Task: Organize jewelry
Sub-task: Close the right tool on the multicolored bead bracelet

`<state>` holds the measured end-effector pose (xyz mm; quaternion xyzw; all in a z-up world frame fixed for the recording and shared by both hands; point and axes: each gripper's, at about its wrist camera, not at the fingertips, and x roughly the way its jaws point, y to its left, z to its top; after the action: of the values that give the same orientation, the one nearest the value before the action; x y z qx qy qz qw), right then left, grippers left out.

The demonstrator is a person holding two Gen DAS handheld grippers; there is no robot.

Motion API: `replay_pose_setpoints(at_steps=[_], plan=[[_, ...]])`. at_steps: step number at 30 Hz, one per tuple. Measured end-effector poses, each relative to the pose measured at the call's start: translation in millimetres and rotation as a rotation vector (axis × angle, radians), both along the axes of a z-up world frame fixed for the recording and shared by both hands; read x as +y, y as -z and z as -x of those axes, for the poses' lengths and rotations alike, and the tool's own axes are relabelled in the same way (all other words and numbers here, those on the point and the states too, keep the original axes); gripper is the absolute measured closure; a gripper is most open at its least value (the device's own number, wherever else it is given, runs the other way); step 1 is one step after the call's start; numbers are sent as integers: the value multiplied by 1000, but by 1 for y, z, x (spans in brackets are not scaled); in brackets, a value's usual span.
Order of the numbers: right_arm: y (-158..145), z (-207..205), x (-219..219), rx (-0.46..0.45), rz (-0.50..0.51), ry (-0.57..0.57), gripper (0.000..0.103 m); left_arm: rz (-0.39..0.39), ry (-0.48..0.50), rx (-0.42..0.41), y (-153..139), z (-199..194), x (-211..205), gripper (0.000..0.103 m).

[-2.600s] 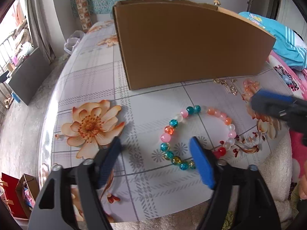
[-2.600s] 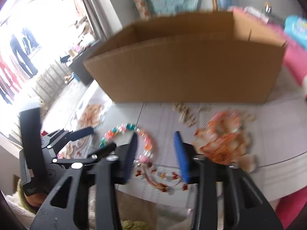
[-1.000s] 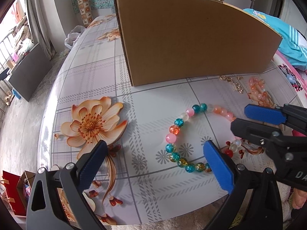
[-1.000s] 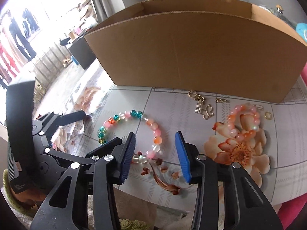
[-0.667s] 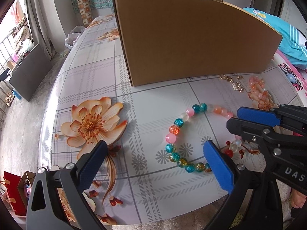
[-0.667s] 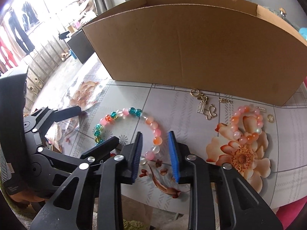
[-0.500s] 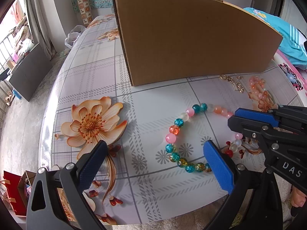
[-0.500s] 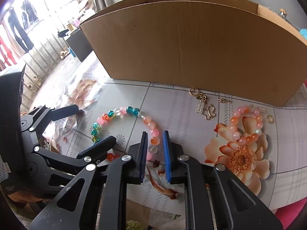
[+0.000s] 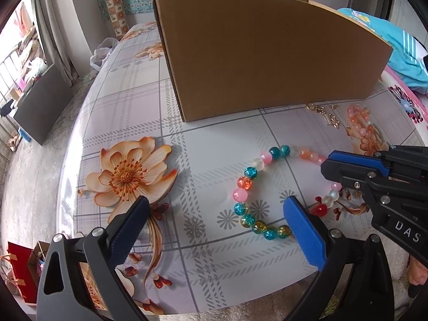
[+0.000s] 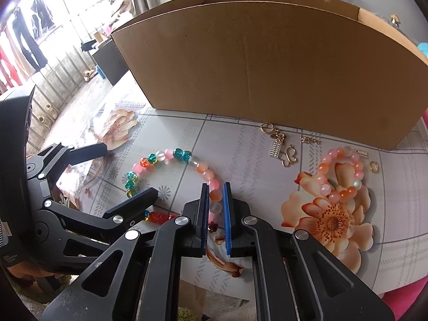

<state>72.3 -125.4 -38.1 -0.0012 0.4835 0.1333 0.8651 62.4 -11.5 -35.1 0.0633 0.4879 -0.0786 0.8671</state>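
A multicoloured bead bracelet (image 9: pixel 250 172) (image 10: pixel 171 155) lies on the floral tablecloth in front of a cardboard box (image 9: pixel 267 50) (image 10: pixel 267 61). My right gripper (image 10: pixel 214 200) is shut on the bracelet's pink and orange beads on its right side; it shows in the left wrist view (image 9: pixel 330 164). My left gripper (image 9: pixel 214 219) is open and empty, just short of the bracelet's near edge. A pink-orange bead bracelet (image 10: pixel 339 174) (image 9: pixel 358 117) and gold charms (image 10: pixel 281 144) (image 9: pixel 325 112) lie to the right near the box.
The table's near edge (image 9: pixel 240 302) is close below both grippers. A small gold ring (image 10: pixel 374 166) lies right of the pink bracelet. Blue clothing (image 9: pixel 404 53) lies at the far right.
My right gripper has moved onto the multicoloured bracelet and its jaws have closed from wide open onto the beads. My left gripper has stayed open and nearly still.
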Motion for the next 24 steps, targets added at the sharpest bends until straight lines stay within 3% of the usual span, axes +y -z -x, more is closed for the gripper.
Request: replay_pose_setpoints(at_steps=[5, 10, 12, 15, 24], plan=[[-2, 4, -9, 1, -7, 7, 95, 36, 34, -72, -11, 12, 0, 6], [-2, 7, -18, 2, -37, 14, 95, 71, 79, -61, -17, 14, -4, 29], [-3, 8, -22, 1, -43, 14, 95, 56, 83, -49, -15, 15, -7, 43], [-3, 9, -28, 1, -47, 13, 95, 21, 80, -25, -11, 14, -9, 55], [-7, 14, -39, 2, -63, 20, 95, 22, 82, 3, -11, 12, -8, 82]])
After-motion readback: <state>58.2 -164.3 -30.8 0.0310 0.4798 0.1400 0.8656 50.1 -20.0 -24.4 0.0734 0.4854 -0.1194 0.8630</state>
